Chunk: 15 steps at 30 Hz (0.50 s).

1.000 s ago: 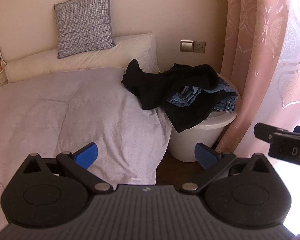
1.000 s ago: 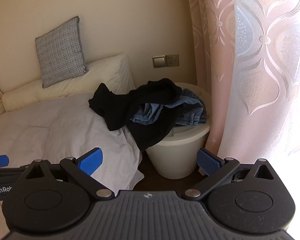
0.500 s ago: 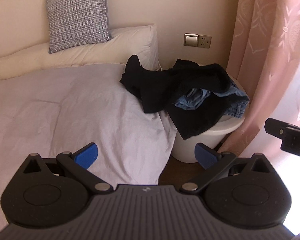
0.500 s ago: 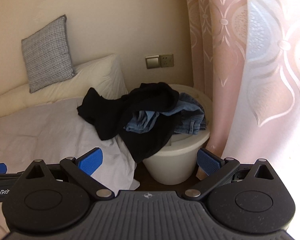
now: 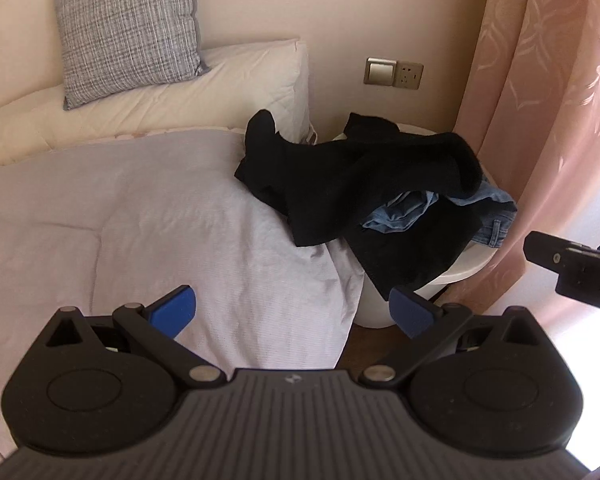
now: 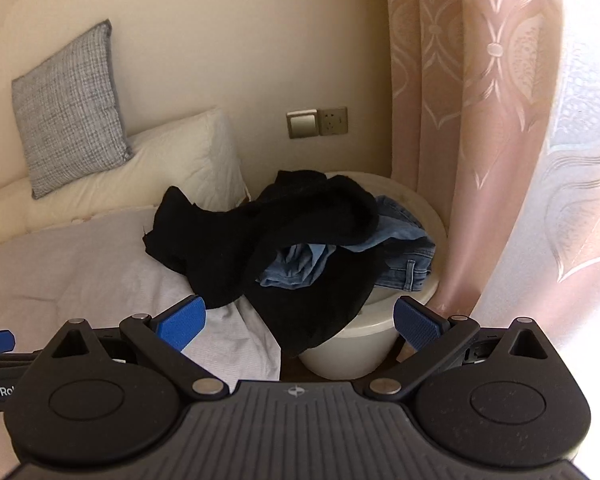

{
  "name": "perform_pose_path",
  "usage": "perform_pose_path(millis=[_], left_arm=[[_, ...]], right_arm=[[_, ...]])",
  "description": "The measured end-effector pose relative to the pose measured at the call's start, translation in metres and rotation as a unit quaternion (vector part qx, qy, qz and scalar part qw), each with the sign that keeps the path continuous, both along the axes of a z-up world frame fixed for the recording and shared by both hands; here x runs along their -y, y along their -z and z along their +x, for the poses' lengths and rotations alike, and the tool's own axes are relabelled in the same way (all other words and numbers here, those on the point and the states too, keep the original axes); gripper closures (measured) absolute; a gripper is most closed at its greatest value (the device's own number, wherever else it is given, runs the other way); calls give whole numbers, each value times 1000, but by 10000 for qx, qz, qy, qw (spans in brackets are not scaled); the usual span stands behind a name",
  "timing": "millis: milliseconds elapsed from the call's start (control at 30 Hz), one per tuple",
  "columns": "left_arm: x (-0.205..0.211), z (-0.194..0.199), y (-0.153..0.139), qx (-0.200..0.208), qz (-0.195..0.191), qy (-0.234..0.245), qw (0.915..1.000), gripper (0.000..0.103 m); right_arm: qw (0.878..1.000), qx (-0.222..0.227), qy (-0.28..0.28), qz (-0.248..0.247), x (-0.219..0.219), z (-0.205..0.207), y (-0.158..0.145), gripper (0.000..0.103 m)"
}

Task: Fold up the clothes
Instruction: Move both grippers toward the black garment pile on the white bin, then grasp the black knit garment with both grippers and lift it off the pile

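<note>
Unfolded laundry waits beside the bed, both grippers empty.

The black garment (image 6: 260, 248) and jeans (image 6: 396, 256) spill from the white basket (image 6: 364, 348) onto the bed (image 5: 140, 216); left gripper (image 5: 292, 314) and right gripper (image 6: 298, 318) hover short, fingers wide, ready to grasp.

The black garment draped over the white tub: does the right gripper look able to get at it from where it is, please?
Probably yes. The right gripper is open and empty, aimed at the black garment, which lies on top of the jeans with nothing between.
</note>
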<state>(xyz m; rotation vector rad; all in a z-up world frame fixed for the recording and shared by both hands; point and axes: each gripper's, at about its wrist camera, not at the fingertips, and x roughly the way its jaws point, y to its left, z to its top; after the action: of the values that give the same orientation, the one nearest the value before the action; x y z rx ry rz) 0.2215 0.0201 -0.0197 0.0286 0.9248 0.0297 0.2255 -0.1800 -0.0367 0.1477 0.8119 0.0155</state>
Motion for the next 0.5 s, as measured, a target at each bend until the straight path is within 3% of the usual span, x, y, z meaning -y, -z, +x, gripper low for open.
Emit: perform_pose_path(millis=[200, 500], left_arm=[[-18, 19, 12, -23, -230, -132, 9996, 1], [-33, 48, 41, -608, -322, -182, 9975, 1]], right_arm=[[9998, -140, 77, -137, -14, 18, 11, 0], [9997, -138, -48, -191, -21, 43, 35, 0]])
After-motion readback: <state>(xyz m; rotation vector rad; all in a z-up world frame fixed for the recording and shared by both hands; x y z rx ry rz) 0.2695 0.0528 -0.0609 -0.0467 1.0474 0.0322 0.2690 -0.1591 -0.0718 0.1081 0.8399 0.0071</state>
